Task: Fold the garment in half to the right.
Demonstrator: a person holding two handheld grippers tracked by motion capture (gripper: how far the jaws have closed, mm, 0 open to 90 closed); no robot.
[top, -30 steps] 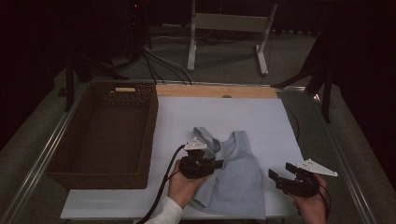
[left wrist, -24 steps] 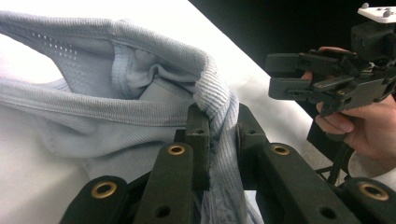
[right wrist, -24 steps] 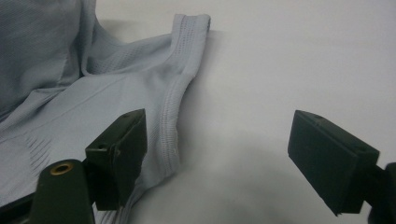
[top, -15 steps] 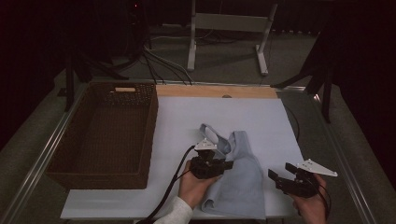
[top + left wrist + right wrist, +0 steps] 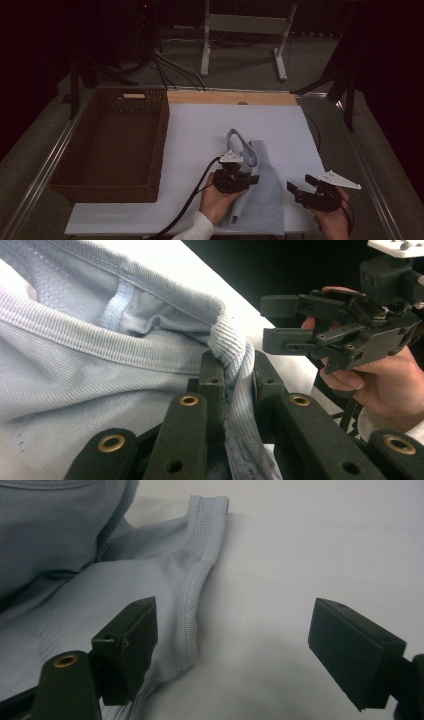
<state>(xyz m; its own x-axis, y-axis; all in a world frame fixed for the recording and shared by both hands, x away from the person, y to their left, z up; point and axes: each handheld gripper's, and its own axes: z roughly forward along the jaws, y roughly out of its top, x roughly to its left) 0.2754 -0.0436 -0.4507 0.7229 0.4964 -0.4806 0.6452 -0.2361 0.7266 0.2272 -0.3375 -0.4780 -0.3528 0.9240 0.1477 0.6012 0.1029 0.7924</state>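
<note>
A: Since a second ago the pale blue garment (image 5: 260, 187) has been drawn rightward and folded narrower; the left gripper (image 5: 248, 179) has carried its edge across with it.

B: Where does the cloth lie now?

A: On the white sheet (image 5: 200, 130), near its front edge, well apart from the wicker basket (image 5: 112, 145) on the left. One loop sticks up behind the left gripper.

B: What might go wrong?

A: I judge the ribbed hem (image 5: 232, 347) could slip free. It is a thin, bunched pinch, so a quick pull may tug it out, or drag the whole cloth off the front edge rather than fold it.

B: And the grip itself?

A: The left gripper's jaws are clamped tight on that hem, cloth squeezed between them in the left gripper view. The right gripper (image 5: 299, 190) stands wide apart and holds nothing; in the right gripper view one jaw hovers over the garment's seam (image 5: 192, 605), the other over bare sheet.
</note>
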